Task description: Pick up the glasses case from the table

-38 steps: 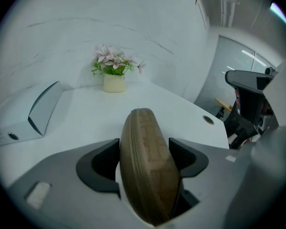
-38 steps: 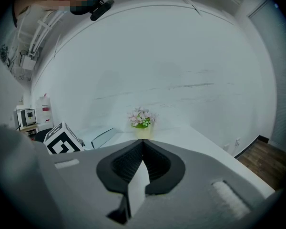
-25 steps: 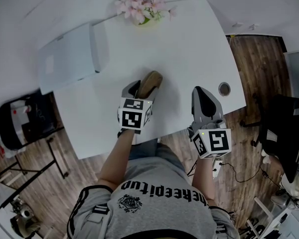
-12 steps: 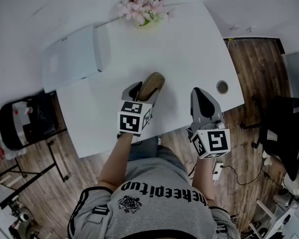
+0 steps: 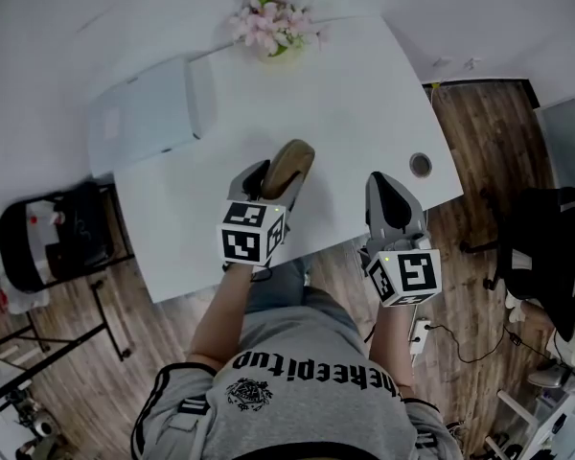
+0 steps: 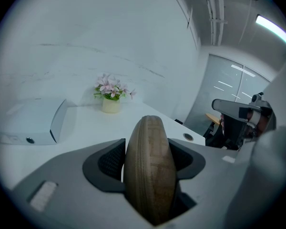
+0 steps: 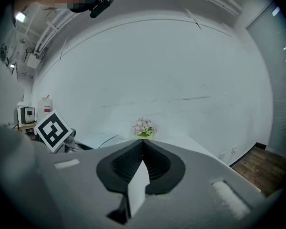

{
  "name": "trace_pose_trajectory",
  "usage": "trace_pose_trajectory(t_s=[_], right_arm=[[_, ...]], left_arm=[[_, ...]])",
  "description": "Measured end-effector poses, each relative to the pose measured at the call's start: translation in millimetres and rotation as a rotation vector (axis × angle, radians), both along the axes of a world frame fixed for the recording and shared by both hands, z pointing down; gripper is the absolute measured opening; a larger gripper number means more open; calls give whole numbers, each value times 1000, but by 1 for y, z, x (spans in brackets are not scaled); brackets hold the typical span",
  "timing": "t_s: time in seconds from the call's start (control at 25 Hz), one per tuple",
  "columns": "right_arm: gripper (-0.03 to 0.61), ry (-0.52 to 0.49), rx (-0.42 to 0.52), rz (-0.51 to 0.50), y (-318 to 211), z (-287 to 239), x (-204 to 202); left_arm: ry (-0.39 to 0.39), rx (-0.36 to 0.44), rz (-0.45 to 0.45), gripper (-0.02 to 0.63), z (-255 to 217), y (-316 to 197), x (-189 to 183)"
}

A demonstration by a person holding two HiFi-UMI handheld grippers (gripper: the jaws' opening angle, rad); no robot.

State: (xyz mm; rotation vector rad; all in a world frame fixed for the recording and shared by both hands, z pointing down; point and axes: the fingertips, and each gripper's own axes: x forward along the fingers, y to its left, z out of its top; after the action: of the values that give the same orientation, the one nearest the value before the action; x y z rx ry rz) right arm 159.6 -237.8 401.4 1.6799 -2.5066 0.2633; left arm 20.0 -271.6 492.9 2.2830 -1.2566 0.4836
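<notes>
The brown oval glasses case [image 5: 289, 166] sticks out forward from my left gripper [image 5: 274, 184], which is shut on it above the near part of the white table [image 5: 355, 94]. In the left gripper view the case [image 6: 150, 168] stands on edge, and both dark pads of the left gripper [image 6: 150, 152] press on its sides. My right gripper [image 5: 381, 182] hovers over the table's near right edge, apart from the case. Its jaws meet at the tips with nothing between them, as the right gripper view [image 7: 143, 143] shows.
A pot of pink flowers [image 5: 271, 27] stands at the table's far edge. A flat white box-shaped device [image 5: 153, 113] lies at the far left. A round cable hole [image 5: 420, 165] is at the right edge. Black chairs [image 5: 546, 257] and a cart [image 5: 48, 233] flank the table.
My left gripper has lifted up and a little forward with the case held in it. The right gripper has drifted slightly.
</notes>
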Motion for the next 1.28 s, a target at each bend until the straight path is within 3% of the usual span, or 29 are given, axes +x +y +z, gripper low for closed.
trace_pose_trajectory(t_s=[1.28], right_arm=[[2, 19, 134, -20, 69, -48, -5]], left_arm=[[98, 270, -64, 278, -99, 70, -19]])
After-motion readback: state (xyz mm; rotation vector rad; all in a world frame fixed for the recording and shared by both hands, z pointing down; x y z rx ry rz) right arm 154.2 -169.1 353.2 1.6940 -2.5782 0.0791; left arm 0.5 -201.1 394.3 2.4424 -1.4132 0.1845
